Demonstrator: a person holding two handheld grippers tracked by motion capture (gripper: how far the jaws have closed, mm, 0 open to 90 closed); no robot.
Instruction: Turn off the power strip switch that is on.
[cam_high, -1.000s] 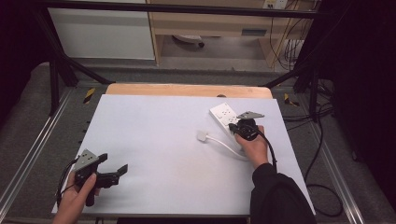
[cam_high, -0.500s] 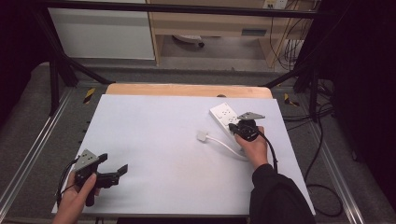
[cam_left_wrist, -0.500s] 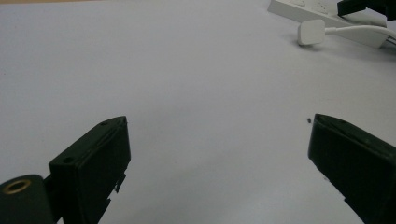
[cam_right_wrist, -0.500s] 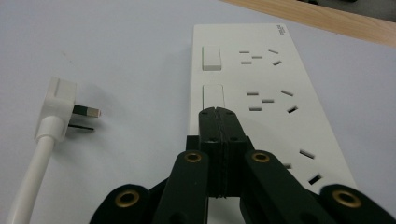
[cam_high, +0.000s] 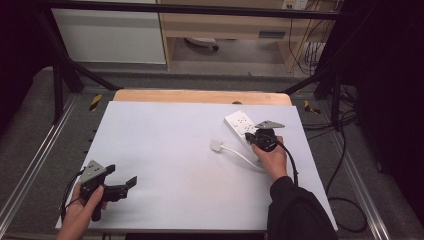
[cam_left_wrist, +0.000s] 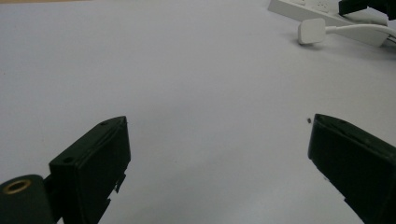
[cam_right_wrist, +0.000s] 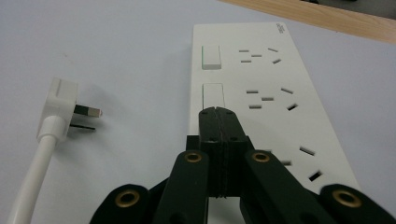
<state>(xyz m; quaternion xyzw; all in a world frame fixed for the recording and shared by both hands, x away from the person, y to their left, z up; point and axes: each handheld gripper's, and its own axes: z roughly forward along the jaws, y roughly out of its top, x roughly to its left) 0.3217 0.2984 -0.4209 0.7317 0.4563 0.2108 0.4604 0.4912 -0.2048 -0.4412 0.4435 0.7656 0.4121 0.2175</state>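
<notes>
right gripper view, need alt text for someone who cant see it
The right gripper, its two black jaws shut together with nothing between them, sits over a white power strip on a pale table, its tips by a rocker switch. To the left lies a white plug with bare metal prongs, its cord running toward the camera.

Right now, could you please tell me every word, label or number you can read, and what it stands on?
No text can be read here.
Power strip: a small dark marking at its far corner, too small and blurred to read.
Plug: no marking visible.
</notes>
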